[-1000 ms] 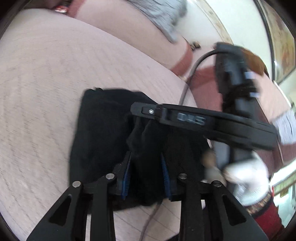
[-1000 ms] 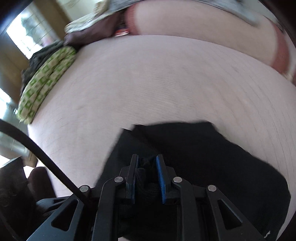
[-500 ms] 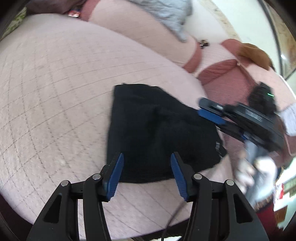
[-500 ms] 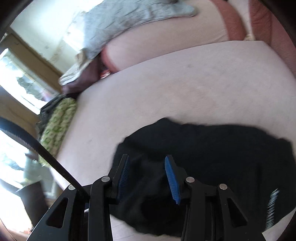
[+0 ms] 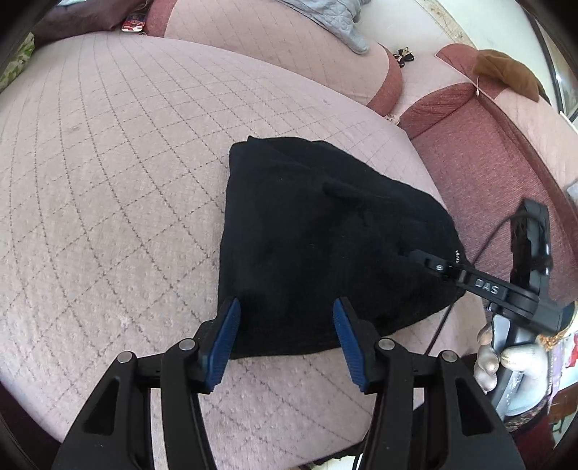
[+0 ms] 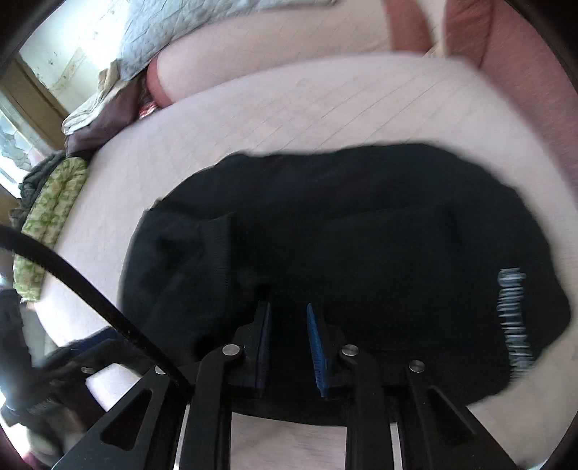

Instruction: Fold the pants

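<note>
The black pants (image 5: 318, 246) lie folded into a compact bundle on the pink quilted sofa seat (image 5: 119, 173). My left gripper (image 5: 285, 325) is open and empty, its blue pads just short of the bundle's near edge. My right gripper (image 6: 288, 325) hangs low over the pants (image 6: 361, 246), its jaws partly apart with nothing between them. In the left wrist view the right gripper (image 5: 426, 258) reaches in from the right over the bundle's right edge. White lettering (image 6: 513, 318) shows on the pants' right side.
The sofa backrest (image 5: 253, 39) and a red armrest cushion (image 5: 480, 155) bound the seat at the back and right. A grey quilt (image 6: 188, 32) drapes over the backrest. A green patterned cloth (image 6: 50, 217) lies at the seat's left end. A cable (image 6: 90, 289) crosses the lower left.
Both grippers let go of the pants and opened. The left one pulled back from the bundle. The right one swung away, then came back low over the pants with its jaws narrower.
</note>
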`<state>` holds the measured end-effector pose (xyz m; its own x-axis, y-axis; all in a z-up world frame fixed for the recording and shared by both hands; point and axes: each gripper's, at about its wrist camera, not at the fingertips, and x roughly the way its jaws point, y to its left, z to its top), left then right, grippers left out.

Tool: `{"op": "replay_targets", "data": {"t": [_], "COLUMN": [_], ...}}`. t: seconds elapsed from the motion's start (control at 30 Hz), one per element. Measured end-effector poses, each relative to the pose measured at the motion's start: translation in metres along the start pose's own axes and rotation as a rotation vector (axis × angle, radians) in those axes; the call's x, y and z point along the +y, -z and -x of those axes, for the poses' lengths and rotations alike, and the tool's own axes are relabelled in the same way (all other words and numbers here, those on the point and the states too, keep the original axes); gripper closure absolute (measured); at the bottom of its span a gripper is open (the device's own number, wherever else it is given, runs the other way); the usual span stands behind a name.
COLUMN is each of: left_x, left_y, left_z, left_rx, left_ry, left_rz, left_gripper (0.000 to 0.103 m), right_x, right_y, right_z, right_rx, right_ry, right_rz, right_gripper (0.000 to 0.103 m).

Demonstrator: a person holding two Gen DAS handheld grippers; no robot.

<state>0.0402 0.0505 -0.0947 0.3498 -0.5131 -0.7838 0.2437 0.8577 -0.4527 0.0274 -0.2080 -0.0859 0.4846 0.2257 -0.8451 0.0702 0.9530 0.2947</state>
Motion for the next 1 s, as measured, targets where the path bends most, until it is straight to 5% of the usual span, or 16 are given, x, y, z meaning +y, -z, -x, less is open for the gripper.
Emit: {"op": "replay_targets", "data": {"t": [0.17,0.4,0.47,0.63,0.83,1.0], "left_x": [-0.019,-0.091,-0.117,-0.192,-0.261,-0.299], "left_y": [-0.007,-0.048,-0.063,-0.099,-0.127,-0.123], "left_z": [0.015,0.012,-0.001,-0.057,-0.145,-0.215], "left_rx": [-0.012,-0.005,0.026,0.103,0.254,0.411], "left_ry": [0.002,0.079,0.104,0.119,0.125,0.124], "left_rz": [-0.043,-0.230,-0.284,-0.445,-0.534,-0.648], "left_gripper": [0.051,0.043,0.040,0.039,0.039,0.039], "right_x": [-0.034,-0.096,-0.113,-0.138,-0.139,-0.141], "right_y": [0.022,0.067,0.077,0.086,0.071,0.069], "right_z": [0.038,0.065,0.070,0.068,0.056,0.045], "right_rx": [-0.117,-0.203,-0.216,-0.241,-0.292,-0.355], "right_ry": [-0.093,-0.100,-0.069,-0.042,-0.045,-0.101], "right_rz": [-0.159,-0.457,-0.534,-0.644,-0.598,-0.559], "right_gripper": [0.065,0.060,0.052,0.045,0.042,0.029]}}
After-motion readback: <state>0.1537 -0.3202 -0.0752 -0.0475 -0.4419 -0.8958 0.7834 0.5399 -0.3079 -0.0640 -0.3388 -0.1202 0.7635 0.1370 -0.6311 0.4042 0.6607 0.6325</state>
